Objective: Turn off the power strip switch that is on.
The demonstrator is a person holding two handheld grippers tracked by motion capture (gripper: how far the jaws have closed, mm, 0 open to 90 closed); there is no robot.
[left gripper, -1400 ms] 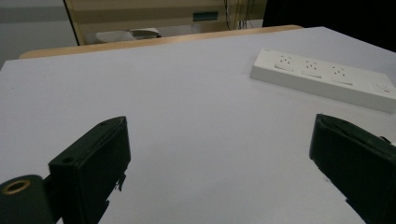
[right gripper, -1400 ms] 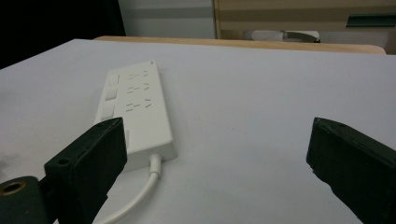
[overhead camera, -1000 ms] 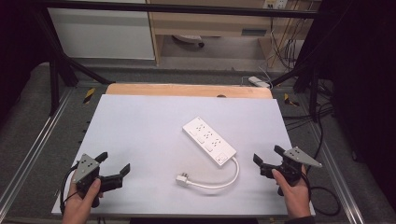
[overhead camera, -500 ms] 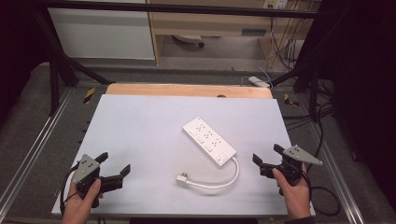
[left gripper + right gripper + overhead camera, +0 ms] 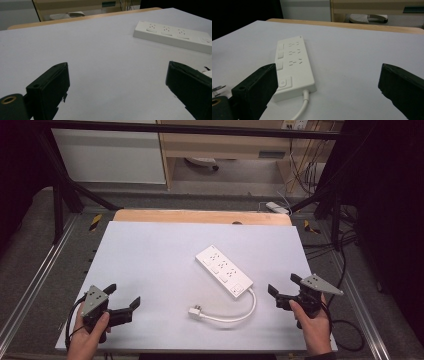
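Note:
A white power strip (image 5: 223, 271) lies at a slant near the middle of the white table (image 5: 150, 250). Its white cable (image 5: 240, 312) loops toward me and ends in a plug (image 5: 195, 310) lying flat. My left gripper (image 5: 122, 295) rests open at the near left, well apart from the plug. My right gripper (image 5: 283, 285) is open at the near right, just right of the strip's cable end. The left gripper view has the open left gripper (image 5: 117, 67) over bare table, with the strip (image 5: 172, 35) far right. In the right gripper view, the right gripper (image 5: 328, 70) stands wide, the strip (image 5: 294, 65) left of centre.
A wooden board edge (image 5: 200, 216) borders the table's far side. Metal rails (image 5: 30, 285) run along both sides. Cables (image 5: 345, 330) trail off the right edge near my right hand. Shelving and a white cabinet (image 5: 110, 155) stand beyond the table.

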